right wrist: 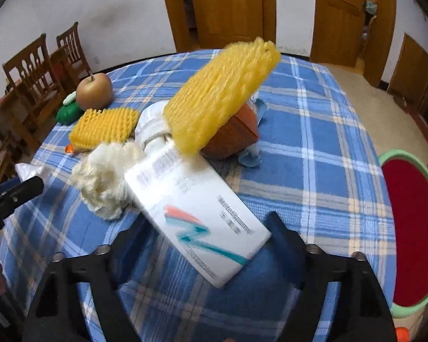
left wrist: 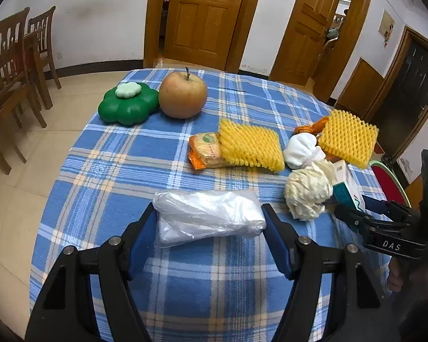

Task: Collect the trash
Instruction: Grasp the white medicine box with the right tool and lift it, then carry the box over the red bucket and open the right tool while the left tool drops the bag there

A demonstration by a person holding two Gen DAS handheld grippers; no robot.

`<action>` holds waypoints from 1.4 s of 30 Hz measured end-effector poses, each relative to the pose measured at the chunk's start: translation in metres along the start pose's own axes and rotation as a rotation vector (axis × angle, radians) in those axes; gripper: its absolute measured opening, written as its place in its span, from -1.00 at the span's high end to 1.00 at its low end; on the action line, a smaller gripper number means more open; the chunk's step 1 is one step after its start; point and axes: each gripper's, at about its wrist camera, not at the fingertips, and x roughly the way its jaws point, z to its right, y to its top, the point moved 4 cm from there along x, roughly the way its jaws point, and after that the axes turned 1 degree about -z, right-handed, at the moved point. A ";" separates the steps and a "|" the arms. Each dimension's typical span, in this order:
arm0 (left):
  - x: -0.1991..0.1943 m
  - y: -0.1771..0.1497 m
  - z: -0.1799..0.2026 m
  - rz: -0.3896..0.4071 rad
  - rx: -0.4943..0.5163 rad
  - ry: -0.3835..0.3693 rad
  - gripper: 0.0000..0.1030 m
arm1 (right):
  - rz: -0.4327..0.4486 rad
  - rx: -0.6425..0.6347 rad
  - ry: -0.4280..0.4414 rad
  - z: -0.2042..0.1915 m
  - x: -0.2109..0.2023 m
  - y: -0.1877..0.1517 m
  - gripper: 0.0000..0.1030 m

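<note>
**Trash spread over the checked table, both grippers down at it**

The round table (left wrist: 105,154), under a blue checked cloth, filled most of both views. Beside its right edge stood a bin (right wrist: 385,156) with a green rim and a red inside. Wooden chairs (left wrist: 11,65) stood against the far wall on the left.

The left gripper (left wrist: 208,225) hung low over the near part of the cloth. Its blue-padded fingers (left wrist: 141,238) stood on either side of a crumpled clear plastic bag (left wrist: 208,216); whether the pads pressed on the bag could not be told.

The right gripper (right wrist: 205,236) reached over a white carton (right wrist: 197,213) with teal and orange marks, which lay slanted between its fingers. The jaws stood apart and the fingers looked clear of the carton's sides, so nothing was grasped.

Past the carton a yellow foam net (right wrist: 219,97) leaned on a red-brown box (right wrist: 236,134), with a pale blue scrap (right wrist: 249,156) beside it. A second yellow foam net (left wrist: 251,145) lay flat, partly over an orange snack packet (left wrist: 205,151). A cream paper wad (left wrist: 308,191) touched the carton's far end, and a white cloth bundle (left wrist: 301,148) sat just behind it.

At the far left of the table an apple (left wrist: 182,94) stood beside a green flower-shaped container (left wrist: 128,105).
</note>
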 end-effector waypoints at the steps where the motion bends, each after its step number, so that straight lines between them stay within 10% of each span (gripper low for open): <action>1: 0.000 -0.001 0.001 0.000 0.002 -0.001 -0.38 | 0.001 -0.001 0.009 -0.001 -0.001 -0.001 -0.48; 21: -0.027 -0.005 0.049 0.026 0.088 -0.066 -0.38 | 0.122 0.180 0.057 0.020 -0.064 -0.049 -0.30; 42: -0.026 -0.005 0.168 -0.003 0.286 -0.218 -0.38 | 0.247 0.517 -0.089 0.140 -0.127 -0.086 -0.30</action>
